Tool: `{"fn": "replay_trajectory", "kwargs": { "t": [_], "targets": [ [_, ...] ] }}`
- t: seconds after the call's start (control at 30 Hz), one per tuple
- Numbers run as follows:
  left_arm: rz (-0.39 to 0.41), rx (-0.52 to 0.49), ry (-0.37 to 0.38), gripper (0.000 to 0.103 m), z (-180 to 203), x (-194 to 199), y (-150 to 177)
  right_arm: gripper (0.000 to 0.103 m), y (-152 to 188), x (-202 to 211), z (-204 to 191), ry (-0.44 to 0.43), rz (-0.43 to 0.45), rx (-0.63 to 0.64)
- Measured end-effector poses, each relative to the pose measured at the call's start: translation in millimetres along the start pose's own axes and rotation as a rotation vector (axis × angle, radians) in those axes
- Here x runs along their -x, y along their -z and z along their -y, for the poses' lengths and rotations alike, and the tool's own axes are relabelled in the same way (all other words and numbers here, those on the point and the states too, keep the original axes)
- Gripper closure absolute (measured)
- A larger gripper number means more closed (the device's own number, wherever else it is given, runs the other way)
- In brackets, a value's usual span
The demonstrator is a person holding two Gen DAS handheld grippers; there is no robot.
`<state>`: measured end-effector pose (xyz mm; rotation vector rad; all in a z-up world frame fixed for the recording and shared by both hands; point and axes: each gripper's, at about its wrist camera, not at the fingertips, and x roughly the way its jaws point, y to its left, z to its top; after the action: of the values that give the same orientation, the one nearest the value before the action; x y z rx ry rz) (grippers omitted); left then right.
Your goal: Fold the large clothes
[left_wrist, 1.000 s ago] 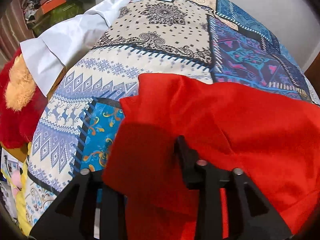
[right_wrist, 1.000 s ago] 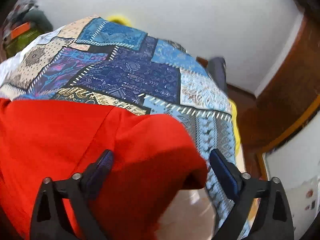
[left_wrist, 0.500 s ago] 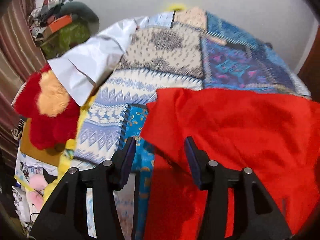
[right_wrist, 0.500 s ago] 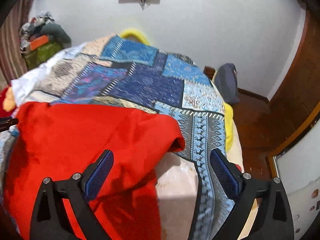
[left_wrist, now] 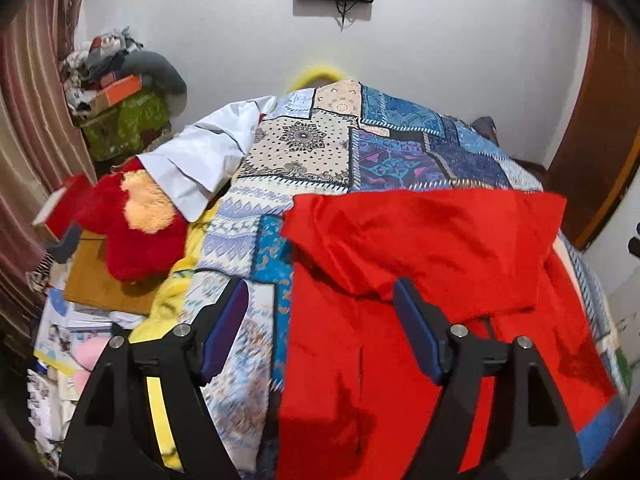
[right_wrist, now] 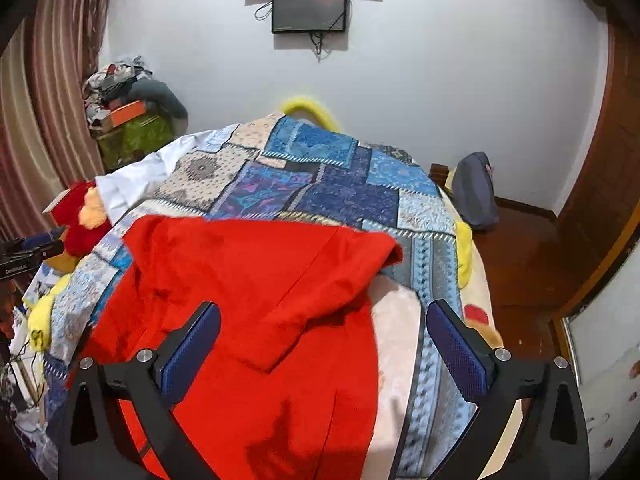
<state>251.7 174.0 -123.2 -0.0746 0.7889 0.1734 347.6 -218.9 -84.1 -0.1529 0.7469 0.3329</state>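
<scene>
A large red garment (left_wrist: 420, 248) lies spread on the bed's patchwork blanket (left_wrist: 312, 148), its far part doubled back over the near part so a folded edge faces the wall. My left gripper (left_wrist: 320, 312) hovers above the garment's left side. Its jaws are opening and the pads touch nothing. In the right wrist view the same red garment (right_wrist: 248, 272) fills the lower left. My right gripper (right_wrist: 322, 320) hangs above its right edge, jaws opening very wide, nothing pressed between them. The left gripper's tip (right_wrist: 24, 256) shows at that view's left border.
A red plush toy (left_wrist: 132, 224) and a white cloth (left_wrist: 200, 160) lie at the bed's left side, with papers on the floor below. A cluttered green box (left_wrist: 120, 120) stands in the far left corner. A grey bag (right_wrist: 476, 196) sits right of the bed, near a wooden door (right_wrist: 600, 184).
Both grippers have drawn back and upward from the garment. The left one let go of the red cloth and spread its jaws. The folded garment stays on the bed.
</scene>
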Motion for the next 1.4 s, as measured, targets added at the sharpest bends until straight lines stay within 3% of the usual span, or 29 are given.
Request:
{"fn": "replay_trajectory", "kwargs": {
  "t": [0.3, 0.5, 0.67, 0.73, 0.8, 1.03, 1.1, 1.17, 1.27, 1.33, 1.4],
  "targets": [
    [-0.144, 0.030, 0.005, 0.022, -21, -1, 69, 0.001, 71, 11, -12, 0.004, -0.117, 0.020],
    [-0.351, 0.075, -0.019, 0.023, -43, -35, 137, 0.001, 126, -3, 1, -0.011, -0.261, -0.030],
    [-0.460, 0.123, 0.029, 0.023, -46, -53, 181, 0.001, 158, -7, 11, -0.003, -0.331, -0.053],
    [-0.478, 0.138, 0.045, 0.027, -43, -58, 192, 0.001, 166, -6, 15, -0.023, -0.345, -0.080],
    [-0.475, 0.133, 0.040, 0.045, -36, -62, 200, 0.001, 172, -8, 19, -0.056, -0.362, -0.119],
    [-0.463, 0.120, 0.015, 0.068, -21, -68, 203, 0.029, 186, -15, 22, -0.208, -0.409, -0.256],
    [-0.466, 0.139, 0.032, 0.085, -22, -67, 202, 0.037, 187, -15, 18, -0.228, -0.397, -0.256],
    [-0.464, 0.142, 0.063, 0.093, -19, -63, 200, 0.054, 185, -14, 13, -0.236, -0.389, -0.234],
    [-0.451, 0.140, 0.097, 0.095, -16, -54, 194, 0.082, 178, -16, 4, -0.247, -0.387, -0.204],
    [-0.425, 0.127, 0.117, 0.095, -10, -44, 186, 0.091, 171, -18, 0, -0.251, -0.385, -0.191],
    [-0.388, 0.108, 0.129, 0.095, -4, -33, 174, 0.093, 162, -17, -5, -0.257, -0.363, -0.173]
  ]
}}
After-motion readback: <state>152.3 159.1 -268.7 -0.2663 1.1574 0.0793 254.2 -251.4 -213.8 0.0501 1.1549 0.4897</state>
